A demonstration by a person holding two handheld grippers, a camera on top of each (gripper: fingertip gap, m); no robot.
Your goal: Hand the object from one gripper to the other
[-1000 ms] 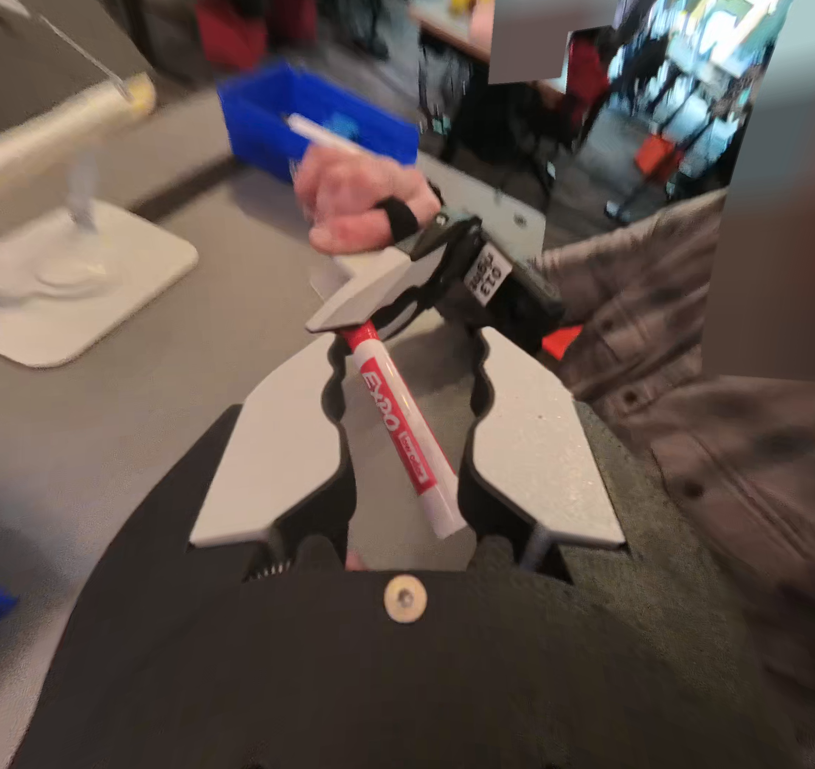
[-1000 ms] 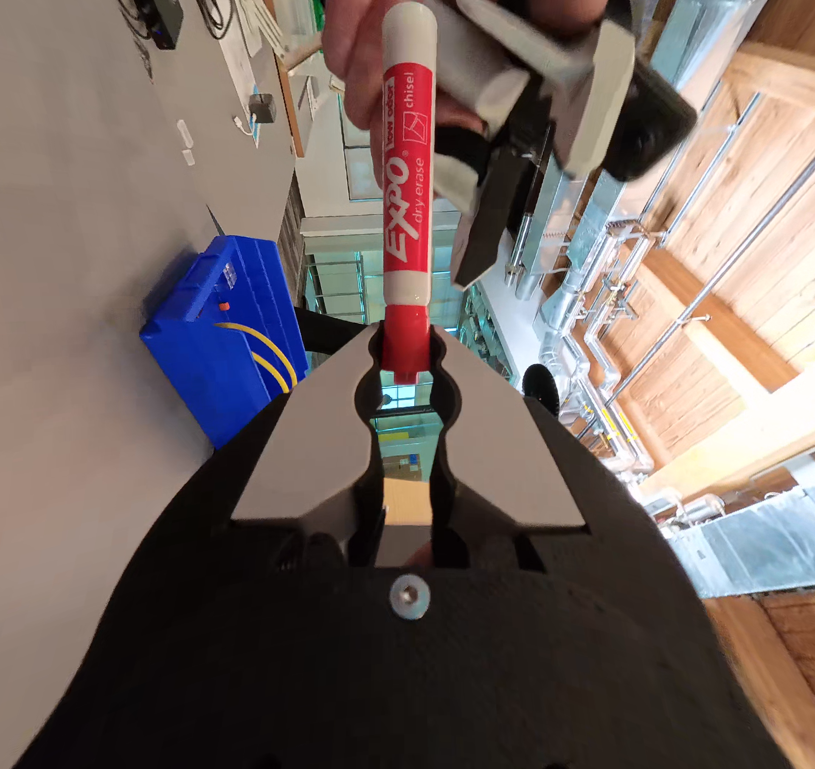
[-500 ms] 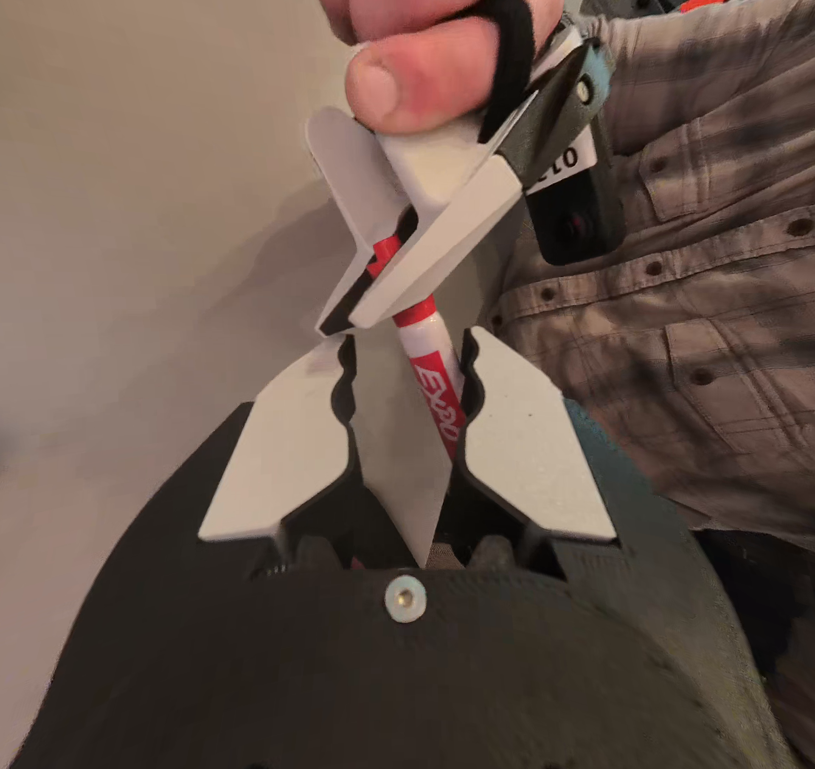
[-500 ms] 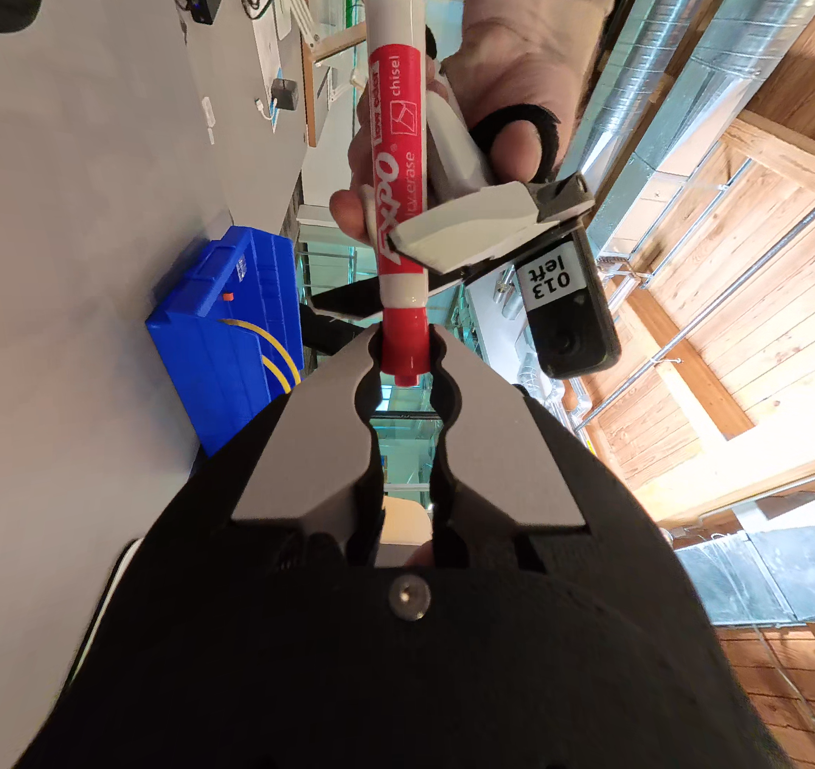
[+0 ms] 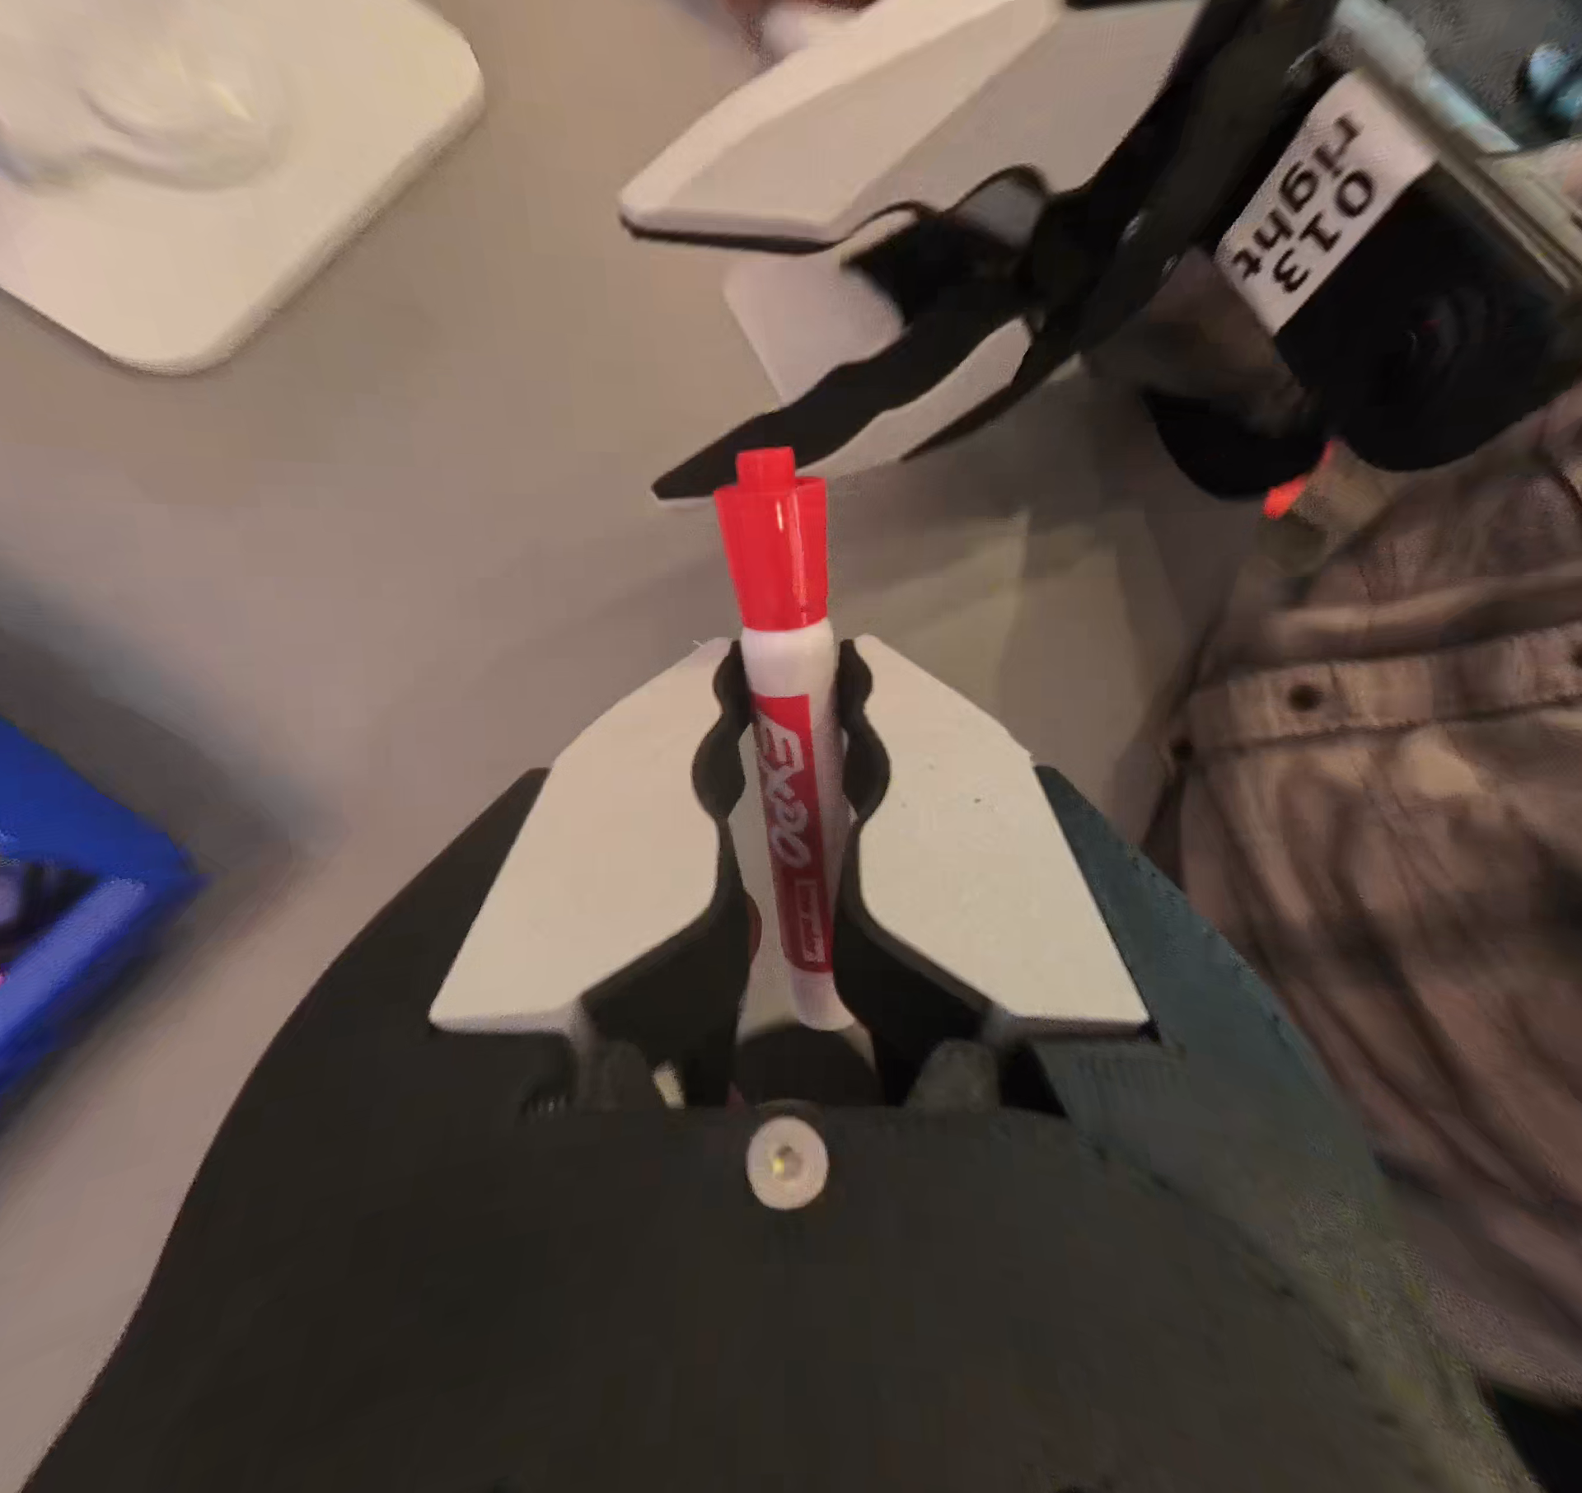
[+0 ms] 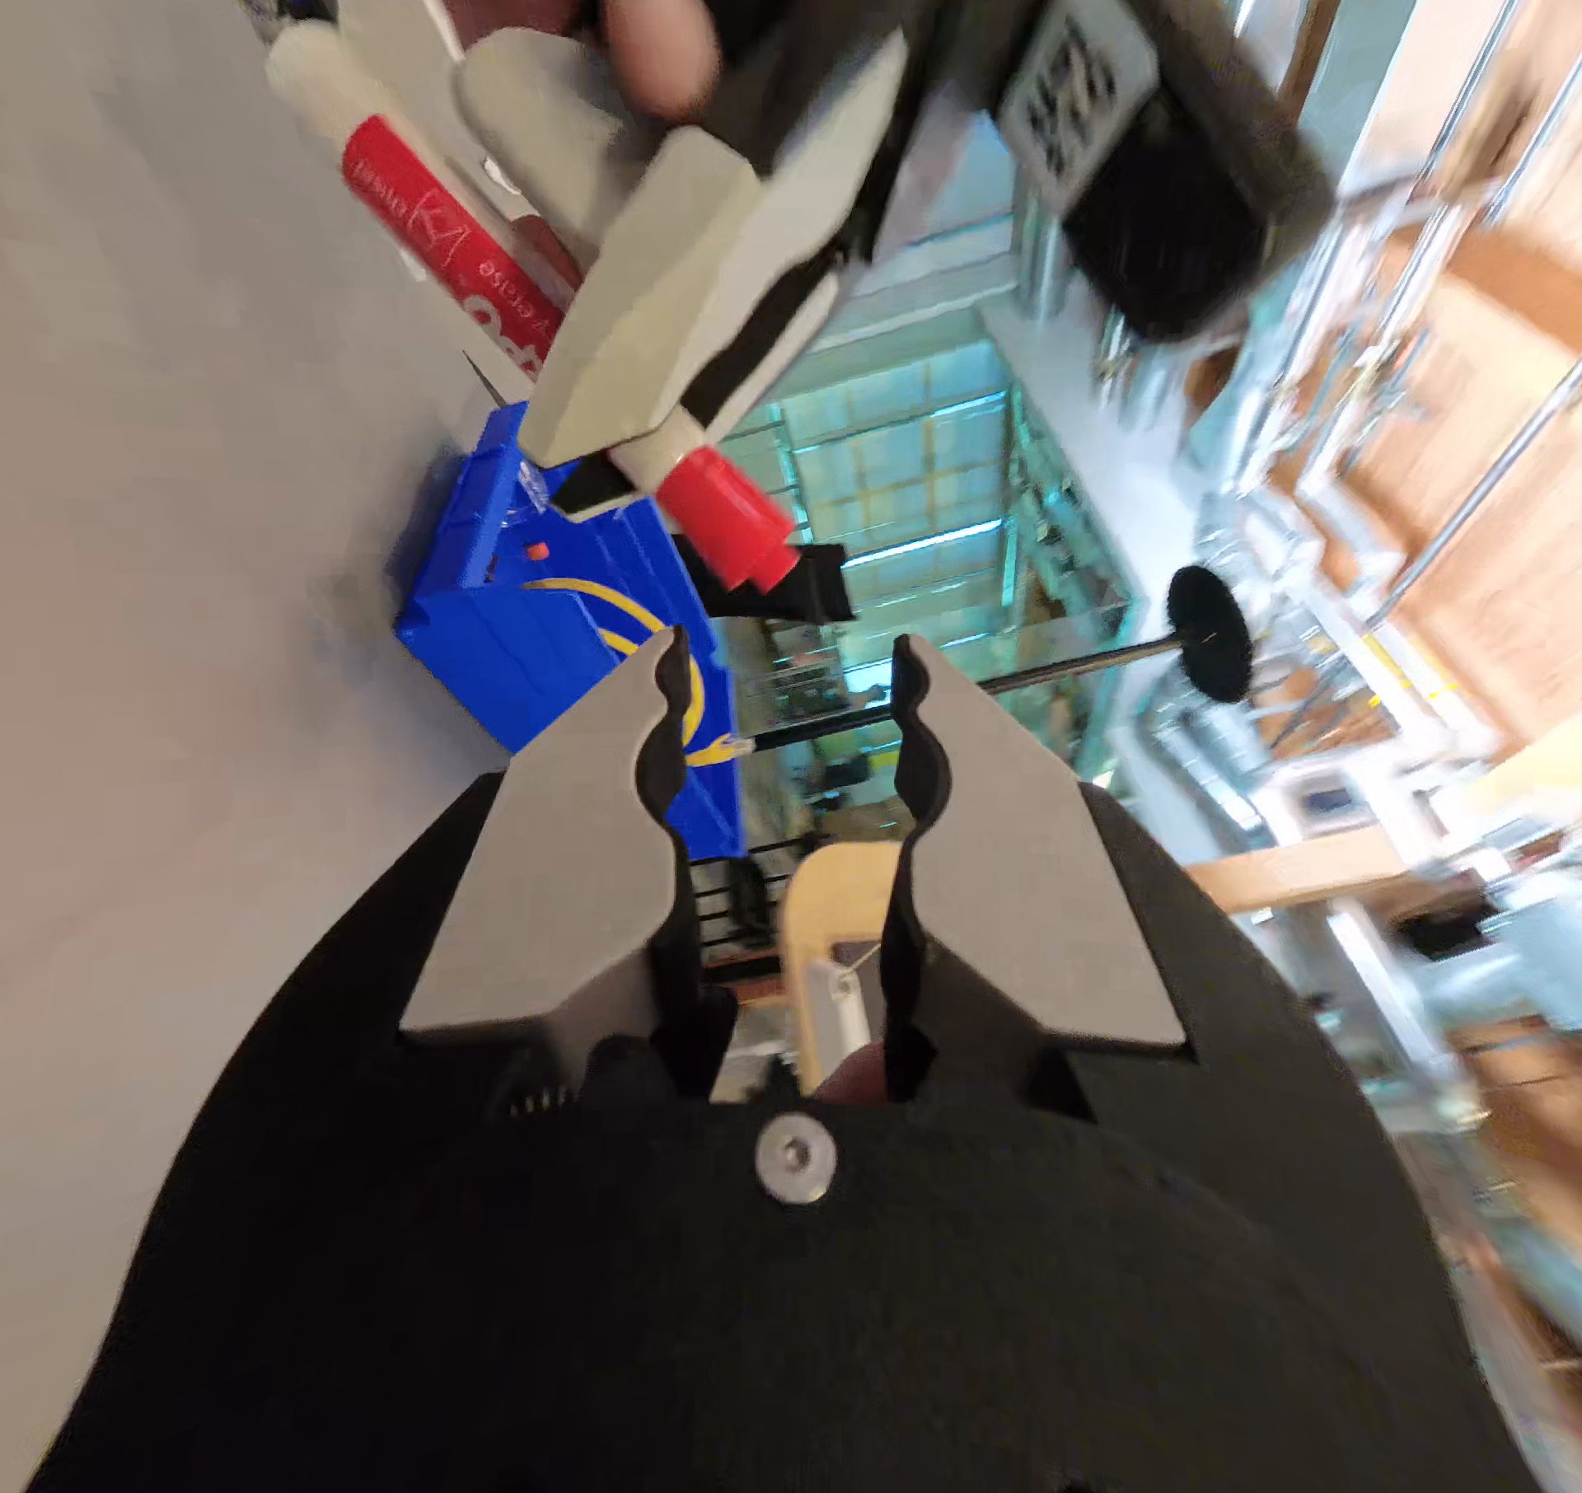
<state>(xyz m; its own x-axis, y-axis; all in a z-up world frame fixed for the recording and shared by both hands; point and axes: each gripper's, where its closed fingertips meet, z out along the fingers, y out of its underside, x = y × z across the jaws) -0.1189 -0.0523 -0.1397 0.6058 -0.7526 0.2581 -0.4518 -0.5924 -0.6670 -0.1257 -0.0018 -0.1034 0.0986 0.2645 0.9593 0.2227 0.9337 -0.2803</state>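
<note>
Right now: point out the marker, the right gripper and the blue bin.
red dry-erase marker (image 5: 775,549), left wrist view, on its red cap.
right gripper (image 6: 786,649), right wrist view, midway between its open fingertips.
blue bin (image 6: 505,639), right wrist view, on its side wall.

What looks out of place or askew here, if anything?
Nothing stands out. The red marker sits straight and capped in the shut left tool. The right tool is open and empty, apart from the marker.
</note>
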